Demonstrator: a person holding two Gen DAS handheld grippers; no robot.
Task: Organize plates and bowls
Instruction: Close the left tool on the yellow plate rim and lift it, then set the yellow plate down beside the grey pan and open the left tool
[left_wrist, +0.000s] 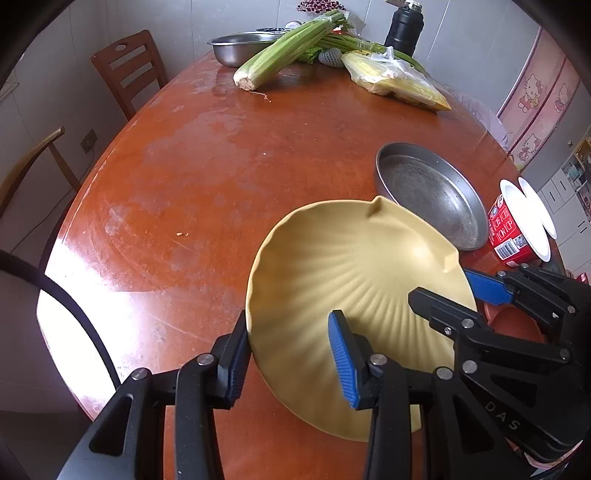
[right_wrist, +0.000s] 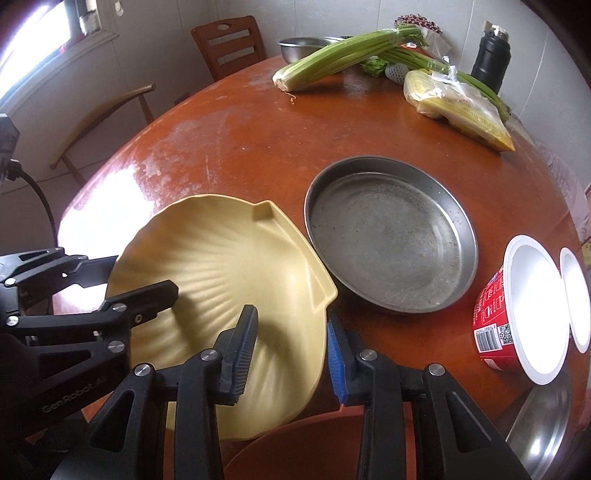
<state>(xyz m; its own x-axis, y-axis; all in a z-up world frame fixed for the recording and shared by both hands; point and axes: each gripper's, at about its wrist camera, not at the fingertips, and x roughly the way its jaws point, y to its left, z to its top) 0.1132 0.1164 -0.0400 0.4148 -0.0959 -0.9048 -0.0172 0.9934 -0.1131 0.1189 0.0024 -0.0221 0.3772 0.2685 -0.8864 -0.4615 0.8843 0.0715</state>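
Yellow plate (left_wrist: 343, 273): shell-shaped and ribbed, tilted up off the table (left_wrist: 207, 177), caught between both grippers near the table's front edge.
Left gripper (left_wrist: 291, 354): jaws straddle the plate's left rim, one finger outside, one inside on the ribbed face; whether they actually pinch it, I cannot tell.
Right gripper (right_wrist: 291, 350): jaws span the plate's right rim, the blue pads standing a little off the edge on both sides, so a loose bracket, not a clamp.
Steel pan (right_wrist: 391, 236): round, shallow, flat on the table just beside the plate's raised right edge.
Red cup (right_wrist: 517, 317): noodle tub on its side to the right of the pan, white inside facing us, a second white rim just behind it.
Far end: celery (right_wrist: 340, 59), bagged corn (right_wrist: 454, 103), a steel bowl (left_wrist: 240, 46) and a black flask (right_wrist: 493, 55), well apart from the plate.
Chair (left_wrist: 127, 70): wooden, at the table's far left.
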